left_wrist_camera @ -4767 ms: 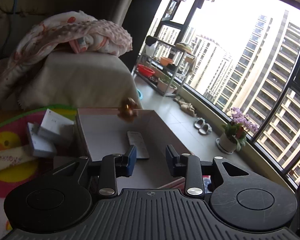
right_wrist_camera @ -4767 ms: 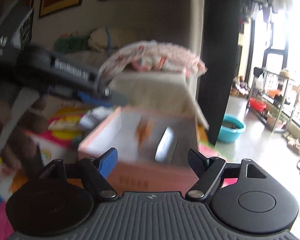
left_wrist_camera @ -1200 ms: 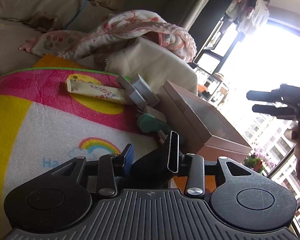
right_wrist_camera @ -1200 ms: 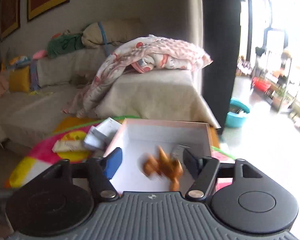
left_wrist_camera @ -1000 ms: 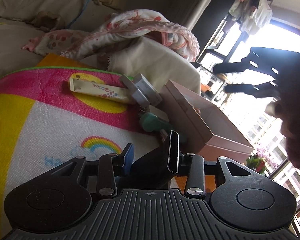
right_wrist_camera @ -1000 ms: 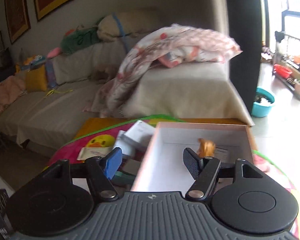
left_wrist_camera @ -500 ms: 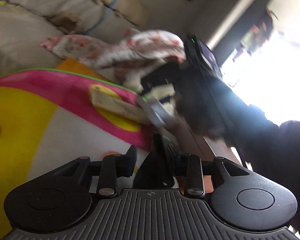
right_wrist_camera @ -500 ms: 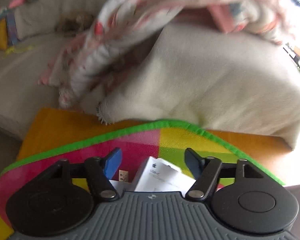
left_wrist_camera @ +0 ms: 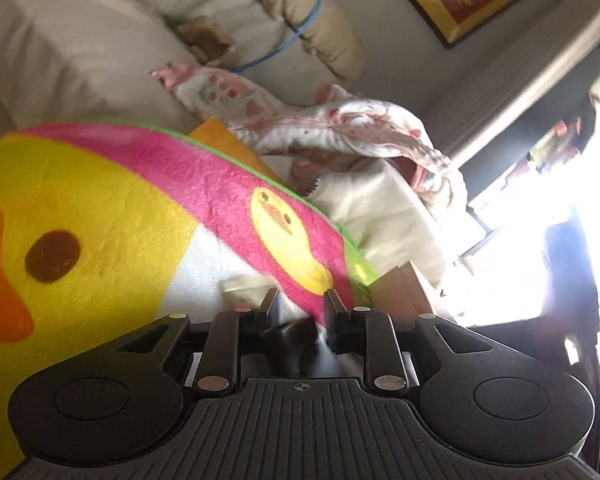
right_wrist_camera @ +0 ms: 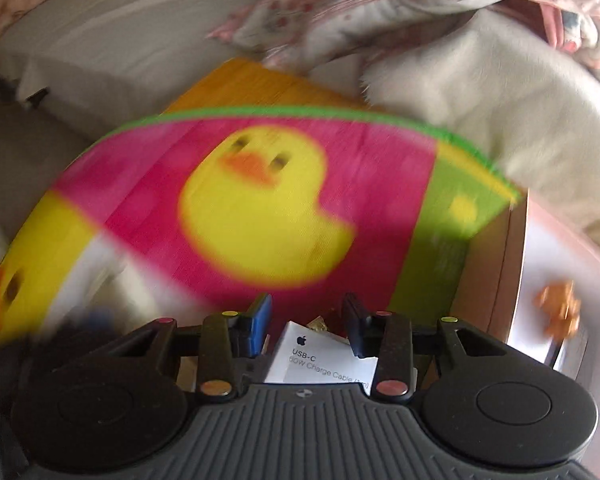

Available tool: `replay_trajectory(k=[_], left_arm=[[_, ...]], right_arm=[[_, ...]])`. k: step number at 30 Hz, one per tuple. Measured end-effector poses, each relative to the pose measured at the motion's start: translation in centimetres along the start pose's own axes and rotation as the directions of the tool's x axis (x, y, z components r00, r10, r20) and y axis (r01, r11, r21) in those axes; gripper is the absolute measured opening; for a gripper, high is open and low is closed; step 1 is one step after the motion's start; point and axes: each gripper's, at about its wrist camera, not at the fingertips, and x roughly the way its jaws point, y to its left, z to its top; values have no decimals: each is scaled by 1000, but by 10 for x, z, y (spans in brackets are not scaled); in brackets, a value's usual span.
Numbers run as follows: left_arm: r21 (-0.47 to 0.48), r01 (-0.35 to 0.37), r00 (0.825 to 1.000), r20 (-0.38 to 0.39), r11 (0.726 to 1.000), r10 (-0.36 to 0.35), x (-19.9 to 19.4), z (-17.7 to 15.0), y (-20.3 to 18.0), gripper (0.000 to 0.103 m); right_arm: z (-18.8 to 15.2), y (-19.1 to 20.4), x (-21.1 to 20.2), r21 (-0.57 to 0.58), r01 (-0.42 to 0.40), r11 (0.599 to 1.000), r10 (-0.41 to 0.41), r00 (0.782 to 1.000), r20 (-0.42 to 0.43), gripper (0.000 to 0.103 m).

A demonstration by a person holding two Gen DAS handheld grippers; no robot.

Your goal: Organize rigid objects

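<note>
My left gripper (left_wrist_camera: 302,306) hangs low over the duck-print mat (left_wrist_camera: 100,220). Its jaws are closing on a black flat object (left_wrist_camera: 296,344) that sits deep between the fingers and touches both. My right gripper (right_wrist_camera: 308,316) points steeply down at the mat (right_wrist_camera: 260,208). A white USB-C cable box (right_wrist_camera: 320,356) lies between its closing jaws, with a gap left at the blue pad (right_wrist_camera: 260,320). The pink cardboard box (right_wrist_camera: 492,280) stands just to the right, with an orange toy (right_wrist_camera: 558,312) inside it. Its corner (left_wrist_camera: 396,292) also shows past my left fingers.
A beige sofa (left_wrist_camera: 60,60) with a flowered blanket (left_wrist_camera: 340,128) runs along the mat's far edge. Its draped armrest (right_wrist_camera: 500,112) rises behind the pink box. Bright window glare fills the right of the left wrist view. A dark blurred shape (right_wrist_camera: 72,324) sits at the right view's lower left.
The right gripper dropped toward the mat and narrowed around the white cable box. The left gripper rolled, moved over the mat and narrowed on the black object. The other gripper left its view.
</note>
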Motion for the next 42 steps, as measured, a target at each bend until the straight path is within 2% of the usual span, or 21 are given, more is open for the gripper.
replay_trajectory(k=[3, 7, 10, 12, 15, 17, 18, 19, 21, 23, 26, 28, 29, 30, 31, 33, 34, 37, 40, 41, 42], left_arm=[[-28, 9, 1000, -29, 1000, -10, 1, 2, 4, 24], [69, 8, 996, -93, 998, -2, 4, -7, -14, 23], [136, 38, 988, -152, 990, -17, 7, -24, -35, 23], [164, 72, 978, -207, 984, -37, 14, -36, -50, 24], [222, 135, 951, -303, 966, -63, 28, -52, -74, 25], [269, 176, 929, -364, 947, -69, 33, -59, -88, 25], [296, 185, 927, -370, 937, -66, 32, -60, -93, 25], [328, 180, 932, -358, 927, -54, 28, -60, -97, 25], [397, 139, 953, -304, 907, -13, 14, -53, -102, 26], [423, 90, 966, -258, 902, 25, -2, -42, -100, 26], [420, 61, 963, -264, 906, 58, -23, -32, -91, 26], [425, 47, 953, -290, 904, 87, -34, -37, -87, 27], [430, 42, 949, -300, 902, 98, -37, -40, -85, 28], [432, 47, 947, -306, 901, 97, -42, -43, -85, 34], [436, 50, 945, -313, 899, 99, -42, -46, -86, 36], [448, 58, 945, -312, 892, 95, -44, -51, -90, 37], [457, 56, 948, -302, 887, 95, -45, -53, -92, 37], [464, 64, 957, -281, 883, 78, -49, -57, -94, 37], [456, 85, 960, -275, 886, 49, -49, -61, -95, 37], [458, 84, 963, -266, 885, 46, -50, -63, -96, 37], [460, 82, 966, -257, 884, 44, -49, -64, -96, 37]], right_arm=[[-40, 2, -21, 29, -56, 998, 56, 998, -1, 38], [-104, 8, -52, -38, -4, 999, 7, 997, 81, 38], [-152, 5, -76, -100, 76, 992, -55, 979, 198, 53], [-179, -3, -97, -100, 104, 990, -73, 958, 276, 68], [-206, -33, -128, 6, 72, 997, -69, 927, 368, 72], [-217, -60, -144, 117, 79, 990, -122, 897, 424, 75], [-220, -76, -149, 182, 89, 979, -163, 880, 446, 78], [-221, -93, -152, 250, 97, 963, -207, 863, 462, 78], [-221, -130, -152, 388, 94, 917, -282, 840, 464, 78], [-216, -168, -140, 510, 52, 859, -311, 843, 438, 78], [-202, -209, -113, 591, -41, 806, -256, 876, 410, 78], [-188, -216, -96, 587, -112, 802, -169, 900, 403, 73], [-183, -212, -92, 595, -112, 796, -169, 903, 396, 76], [-176, -205, -87, 582, -111, 805, -162, 904, 395, 77], [-170, -199, -86, 547, -130, 827, -123, 908, 401, 77], [-166, -184, -88, 472, -197, 859, -25, 905, 424, 73], [-169, -176, -94, 456, -188, 870, -27, 904, 426, 73], [-207, -164, -130, 421, -105, 901, -87, 907, 412, 73], [-281, -152, -169, 423, -142, 895, -30, 927, 375, 72], [-303, -144, -178, 429, -154, 890, -12, 933, 360, 71], [-324, -135, -185, 431, -168, 887, 8, 937, 348, 64]])
